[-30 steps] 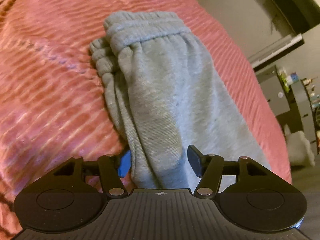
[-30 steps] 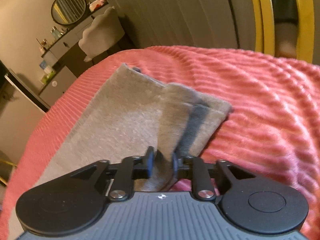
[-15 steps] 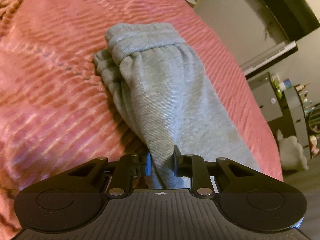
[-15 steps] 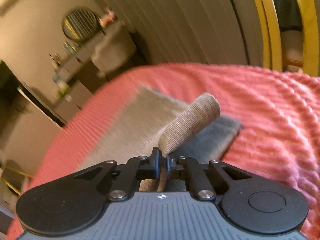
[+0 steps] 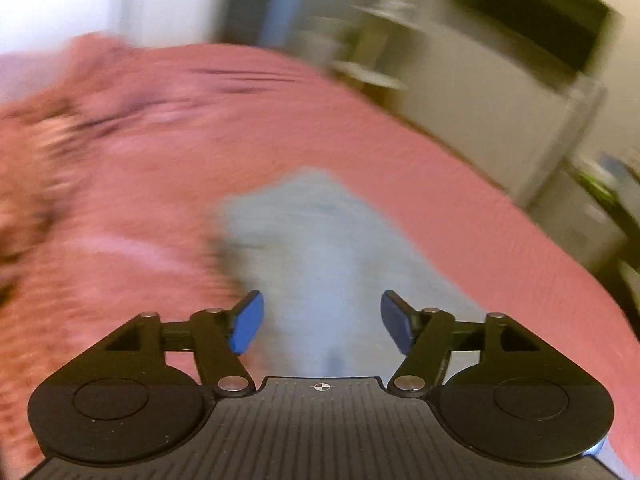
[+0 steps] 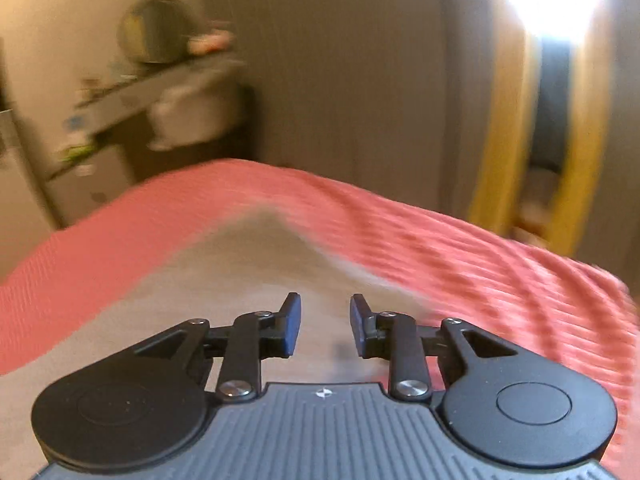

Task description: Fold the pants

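Observation:
The grey pants (image 5: 316,248) lie on the pink ribbed bedspread (image 5: 128,208), blurred by motion in both views. In the left wrist view my left gripper (image 5: 322,320) hovers above the cloth, its jaws opening wide, blue pads (image 5: 246,322) apart and nothing pressed between them. In the right wrist view the pants (image 6: 224,272) spread out below and ahead of my right gripper (image 6: 325,326). Its jaws are opening too, with a clear gap and only the cloth lying underneath, not gripped.
The bedspread (image 6: 480,264) falls away at its far edge. Beyond it stand a pale dresser (image 5: 520,128), a shelf with small items and a round mirror (image 6: 154,38), a white chair (image 6: 192,120) and a yellow-framed mirror (image 6: 556,128).
Both grippers, shut on folds of the pants half a second ago, have let go and opened. Both have lifted and tilted up, so more of the room shows.

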### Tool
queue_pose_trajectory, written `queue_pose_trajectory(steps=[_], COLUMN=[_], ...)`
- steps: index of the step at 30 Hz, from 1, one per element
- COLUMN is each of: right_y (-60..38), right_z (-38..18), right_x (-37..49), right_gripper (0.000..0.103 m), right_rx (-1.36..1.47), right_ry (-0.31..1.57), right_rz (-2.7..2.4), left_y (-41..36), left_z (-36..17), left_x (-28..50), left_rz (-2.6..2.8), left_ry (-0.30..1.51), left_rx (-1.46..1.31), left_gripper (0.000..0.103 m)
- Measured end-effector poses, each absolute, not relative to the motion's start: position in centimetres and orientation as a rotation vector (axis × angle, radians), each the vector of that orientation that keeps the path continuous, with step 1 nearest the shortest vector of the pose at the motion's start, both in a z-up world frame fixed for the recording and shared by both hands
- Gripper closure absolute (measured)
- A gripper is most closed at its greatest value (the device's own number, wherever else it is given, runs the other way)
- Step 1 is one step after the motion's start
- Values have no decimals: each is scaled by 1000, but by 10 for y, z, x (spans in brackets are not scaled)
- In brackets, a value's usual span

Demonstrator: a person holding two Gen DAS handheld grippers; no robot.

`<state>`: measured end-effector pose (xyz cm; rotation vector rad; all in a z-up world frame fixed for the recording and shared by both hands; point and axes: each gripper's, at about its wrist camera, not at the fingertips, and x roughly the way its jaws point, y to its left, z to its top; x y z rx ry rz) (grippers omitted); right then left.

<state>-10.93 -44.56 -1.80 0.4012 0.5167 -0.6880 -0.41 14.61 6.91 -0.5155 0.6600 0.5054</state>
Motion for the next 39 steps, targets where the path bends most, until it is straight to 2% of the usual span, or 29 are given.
queue_pose_trajectory(steps=[2, 5, 8, 10, 12, 15, 21, 24, 28, 34, 39], right_y=[-411, -353, -292, -255, -226, -195, -148, -145, -152, -154, -142], right_z=[-12, -15, -18, -16, -13, -16, -51, -73, -68, -84, -68], right_x=[-79, -27, 27, 60, 91, 139, 211, 208, 168, 110, 122], right_gripper=[63, 63, 62, 56, 46, 36, 29, 29, 28, 28, 25], right_rx=[395, 421, 416, 362, 311, 351, 415, 549, 628, 464, 445], right_ry=[526, 614, 701, 711, 710, 745, 997, 1125, 1080, 1067, 1054], right_rz=[-540, -246, -17, 79, 116, 219, 349, 454, 602, 654, 604], left_y=[114, 80, 62, 46, 40, 53, 65, 70, 90, 118, 112], left_z=[64, 38, -6, -12, -10, -13, -14, -15, -16, -19, -20], left_x=[22, 62, 84, 70, 61, 54, 48, 49, 44, 38, 35], left_rz=[391, 239, 163, 102, 67, 38, 5, -3, 2, 19, 22], left_ry=[684, 799, 1024, 977, 996, 986, 961, 948, 938, 927, 930], left_rx=[-450, -471, -396, -215, -151, -237, -301, -348, -445, -594, -541], left_gripper=[26, 25, 28, 27, 23, 21, 21, 21, 24, 29, 29])
